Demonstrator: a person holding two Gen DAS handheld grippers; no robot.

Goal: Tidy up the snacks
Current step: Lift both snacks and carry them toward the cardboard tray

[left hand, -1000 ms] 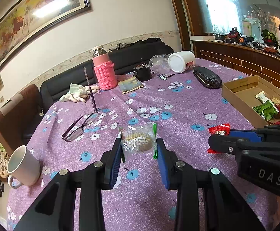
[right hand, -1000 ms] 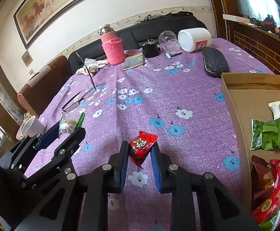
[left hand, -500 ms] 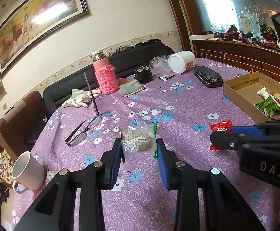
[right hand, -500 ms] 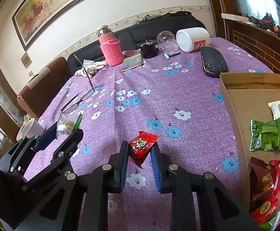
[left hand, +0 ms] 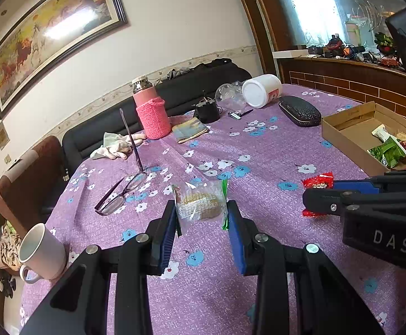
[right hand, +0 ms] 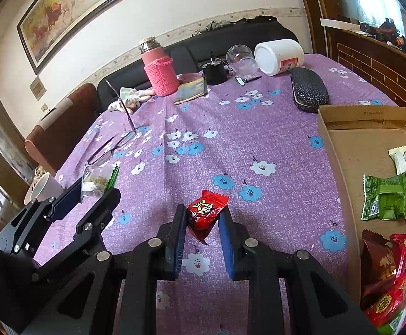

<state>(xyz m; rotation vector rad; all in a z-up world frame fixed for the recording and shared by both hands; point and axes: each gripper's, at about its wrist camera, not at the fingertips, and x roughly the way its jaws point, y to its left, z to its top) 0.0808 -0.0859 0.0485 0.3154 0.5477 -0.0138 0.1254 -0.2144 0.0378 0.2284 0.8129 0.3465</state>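
The left tongs [left hand: 200, 223] squeeze a clear cookie pack [left hand: 200, 203] at the bottom middle of their view. The right tongs [right hand: 202, 224] pinch a red candy [right hand: 205, 212], low in the middle of theirs. Both snacks hang above the purple cloth [right hand: 231, 128]. On the right edge sits the box [right hand: 339, 167], with several snacks already inside. I think the job is partly done. These two snacks are not yet in the box.

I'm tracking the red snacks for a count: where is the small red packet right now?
The small red packet is clamped in the right gripper, above the purple tablecloth, left of the cardboard box.
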